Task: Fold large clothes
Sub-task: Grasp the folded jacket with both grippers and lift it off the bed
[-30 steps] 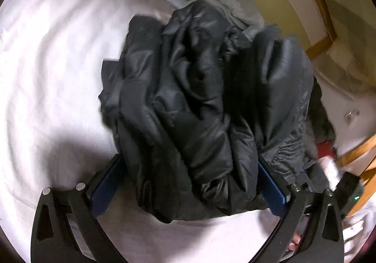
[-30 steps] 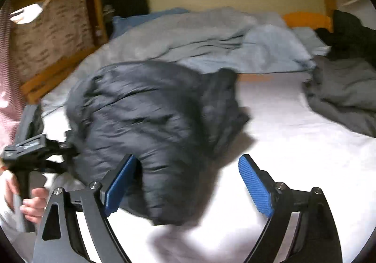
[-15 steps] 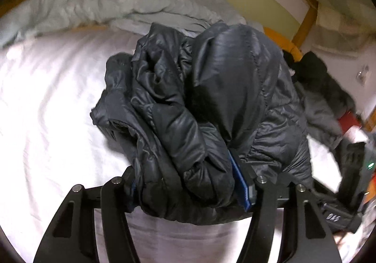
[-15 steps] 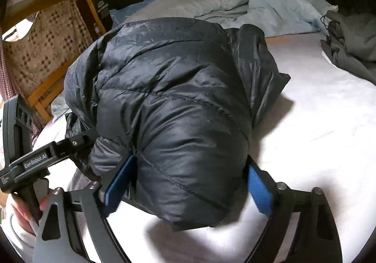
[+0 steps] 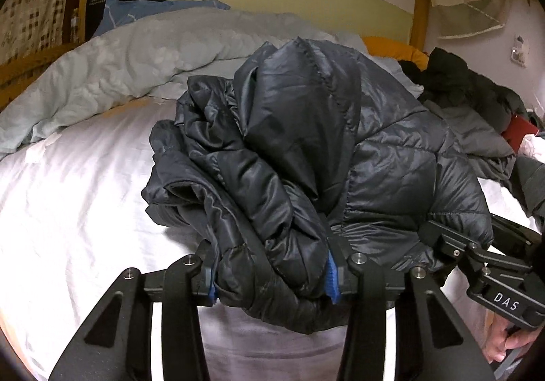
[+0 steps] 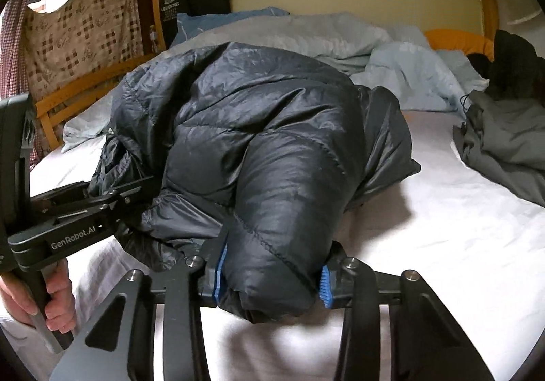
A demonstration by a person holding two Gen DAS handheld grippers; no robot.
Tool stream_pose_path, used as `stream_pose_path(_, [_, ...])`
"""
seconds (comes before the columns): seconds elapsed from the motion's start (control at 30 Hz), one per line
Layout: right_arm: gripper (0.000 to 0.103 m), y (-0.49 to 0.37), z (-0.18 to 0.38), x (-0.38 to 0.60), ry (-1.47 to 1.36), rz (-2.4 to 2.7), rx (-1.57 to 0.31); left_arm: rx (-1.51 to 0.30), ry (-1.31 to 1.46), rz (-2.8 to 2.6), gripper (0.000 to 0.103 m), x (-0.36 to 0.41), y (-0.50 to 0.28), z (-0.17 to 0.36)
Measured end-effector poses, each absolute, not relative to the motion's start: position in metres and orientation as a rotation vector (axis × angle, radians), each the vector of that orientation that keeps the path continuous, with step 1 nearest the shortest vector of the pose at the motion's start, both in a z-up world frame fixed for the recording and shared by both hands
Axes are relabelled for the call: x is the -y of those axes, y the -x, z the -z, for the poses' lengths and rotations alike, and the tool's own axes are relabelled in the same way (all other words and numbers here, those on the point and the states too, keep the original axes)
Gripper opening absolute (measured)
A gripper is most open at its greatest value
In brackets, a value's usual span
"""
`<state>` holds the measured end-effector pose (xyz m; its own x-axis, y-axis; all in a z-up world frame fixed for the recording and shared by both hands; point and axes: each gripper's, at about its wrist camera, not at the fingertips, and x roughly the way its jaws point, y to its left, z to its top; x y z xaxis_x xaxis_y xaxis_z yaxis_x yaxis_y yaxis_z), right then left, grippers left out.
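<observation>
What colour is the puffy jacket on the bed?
Black, slightly shiny; the jacket shows best in the right wrist view.

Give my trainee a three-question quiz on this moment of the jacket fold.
1. True or false: both grippers clamp the black puffer jacket.
2. What lies beyond the jacket, by the wall? A) light blue duvet B) a suitcase C) a ladder
3. What does the jacket rest on?

Key: 1 true: left gripper and right gripper jaws have just closed on it. 2 A. 3 the white sheet.
</observation>
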<state>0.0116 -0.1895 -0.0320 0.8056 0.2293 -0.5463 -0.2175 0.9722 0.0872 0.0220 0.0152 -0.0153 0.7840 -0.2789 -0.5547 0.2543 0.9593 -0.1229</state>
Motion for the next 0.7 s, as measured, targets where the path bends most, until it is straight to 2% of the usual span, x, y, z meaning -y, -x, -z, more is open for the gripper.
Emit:
stream_pose_path(0.33, [0.043, -0.003, 0.012, 0.195, -0.044, -0.223, -0.552, -0.515, -0.014, 0.305, 0.044, -0.01, -0.011, 0.004])
stream_pose_path(0.7, [0.041, 0.04, -0.048, 0.239, -0.024, -0.173, -0.379, -0.305, -0.083, 0.375, 0.043, 0.037, 0.019, -0.048])
